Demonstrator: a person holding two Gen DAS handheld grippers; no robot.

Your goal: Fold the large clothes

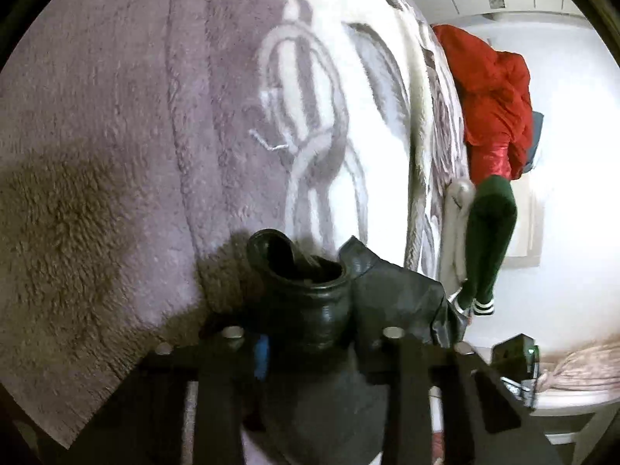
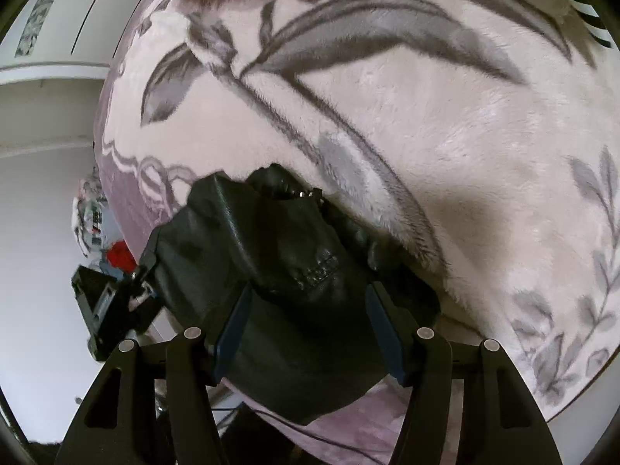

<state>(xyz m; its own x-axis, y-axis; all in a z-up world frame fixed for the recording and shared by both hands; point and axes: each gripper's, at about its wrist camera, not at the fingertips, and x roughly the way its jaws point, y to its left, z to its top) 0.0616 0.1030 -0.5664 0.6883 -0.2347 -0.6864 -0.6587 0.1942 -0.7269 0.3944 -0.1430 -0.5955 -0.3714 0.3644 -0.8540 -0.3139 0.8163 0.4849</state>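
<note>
Left gripper [image 1: 310, 333]: black two-finger unit, angled downward; jaws drawn close and pinched on a bunched fold of black leather jacket [image 1: 310, 290].

Right gripper [image 2: 310, 325]: black two-finger unit with blue-padded fingers [image 2: 232, 329], pitched steeply downward; jaws standing well apart, straddling the jacket without pressing on it.

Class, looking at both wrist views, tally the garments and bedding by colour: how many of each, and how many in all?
Black leather jacket: 1
Red garment: 1
Green trousers with white stripes: 1
Pink-and-grey floral blanket: 1
Total: 4
</note>
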